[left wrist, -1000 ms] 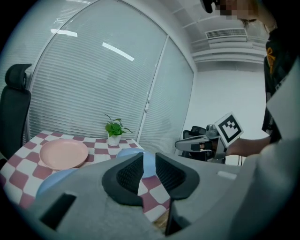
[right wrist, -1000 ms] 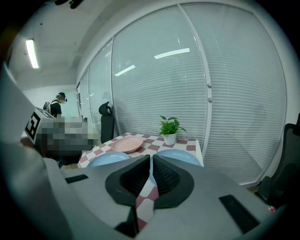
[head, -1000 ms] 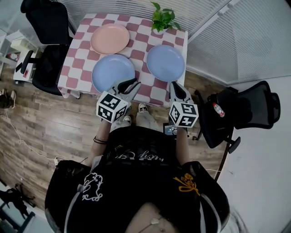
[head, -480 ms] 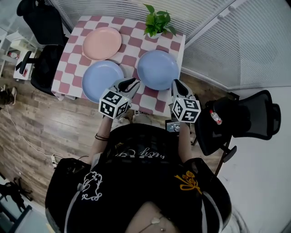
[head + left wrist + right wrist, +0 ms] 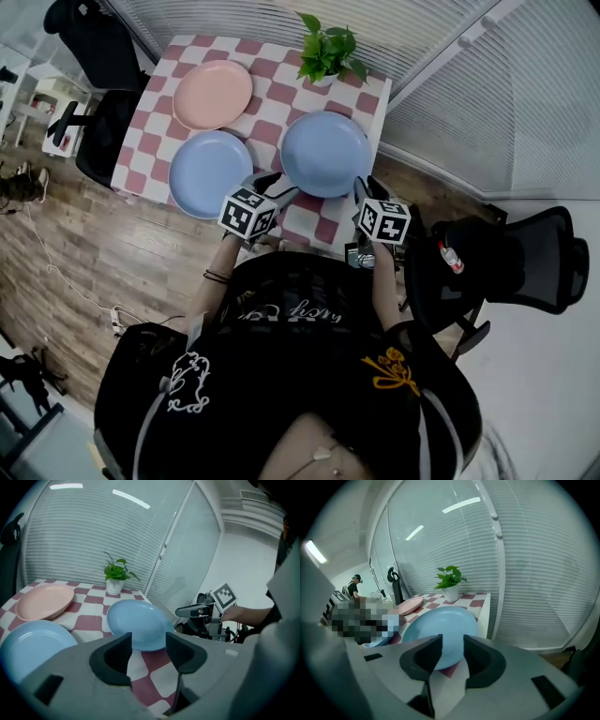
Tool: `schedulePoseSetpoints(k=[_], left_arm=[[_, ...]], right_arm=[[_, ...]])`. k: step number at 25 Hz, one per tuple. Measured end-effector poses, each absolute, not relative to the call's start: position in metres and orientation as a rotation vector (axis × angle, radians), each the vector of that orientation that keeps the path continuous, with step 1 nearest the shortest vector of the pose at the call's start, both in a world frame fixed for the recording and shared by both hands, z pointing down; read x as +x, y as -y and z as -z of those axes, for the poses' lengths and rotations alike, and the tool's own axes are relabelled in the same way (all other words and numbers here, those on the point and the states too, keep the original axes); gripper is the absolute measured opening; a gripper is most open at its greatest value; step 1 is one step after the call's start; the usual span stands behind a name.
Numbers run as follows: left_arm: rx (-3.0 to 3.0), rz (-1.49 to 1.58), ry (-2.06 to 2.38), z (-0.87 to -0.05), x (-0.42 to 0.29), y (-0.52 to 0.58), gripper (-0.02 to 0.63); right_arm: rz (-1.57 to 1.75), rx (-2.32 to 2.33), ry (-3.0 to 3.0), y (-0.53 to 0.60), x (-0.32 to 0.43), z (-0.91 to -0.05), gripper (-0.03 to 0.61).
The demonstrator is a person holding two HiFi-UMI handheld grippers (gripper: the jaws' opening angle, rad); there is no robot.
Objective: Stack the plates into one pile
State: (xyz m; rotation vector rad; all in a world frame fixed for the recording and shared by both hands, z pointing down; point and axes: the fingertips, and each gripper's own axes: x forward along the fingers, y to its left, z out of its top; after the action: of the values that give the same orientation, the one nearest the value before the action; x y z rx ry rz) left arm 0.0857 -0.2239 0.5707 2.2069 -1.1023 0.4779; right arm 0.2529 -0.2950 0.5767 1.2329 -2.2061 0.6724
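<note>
Left gripper and right gripper hovering empty beside blue plate at surface near-right corner; jaws just been opening, nothing between. Risk: right's narrower gap bumping rim, shoving plate off edge.

On your table, the far plate sits back left, the near plate before it, the right plate beside that, the potted plant behind.

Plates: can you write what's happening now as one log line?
stage: pre-grasp | left tongs: just opening, empty | right tongs: just opening, empty | target: right blue plate | pile: none yet
</note>
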Motion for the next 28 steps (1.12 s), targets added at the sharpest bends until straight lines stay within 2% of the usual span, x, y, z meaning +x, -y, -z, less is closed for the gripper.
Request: schedulePoseSetpoints(k=[1,2,14,16,18,28], left_arm=[[2.181,-0.481,1.101,-0.579,0.087,0.228,0.226],[2.155,-0.484,1.103,-0.587,0.087,0.232,0.234],[1.889,-0.586,1.195,-0.654,0.081,0.266,0.255],[1.892,-0.577,1.178,-0.654,0.086,0.266,0.242],[1.903,-0.583,1.186,-0.653,0.086,0.266,0.242],[1.98,-0.485,1.311,-0.601,0.073,0.267,0.242]], right_arm=[[-0.707,1.209,2.197,0.297,0.253,-0.586,0.135],[-0.738,1.191,2.186,0.3,0.254,-0.595,0.164],[-0.878,1.123,2.058,0.318,0.259,-0.647,0.166],[-0.898,1.128,2.023,0.318,0.262,-0.653,0.163],[-0.906,1.127,2.013,0.32,0.264,-0.654,0.13],[-0.917,1.125,2.124,0.329,0.249,-0.614,0.118]])
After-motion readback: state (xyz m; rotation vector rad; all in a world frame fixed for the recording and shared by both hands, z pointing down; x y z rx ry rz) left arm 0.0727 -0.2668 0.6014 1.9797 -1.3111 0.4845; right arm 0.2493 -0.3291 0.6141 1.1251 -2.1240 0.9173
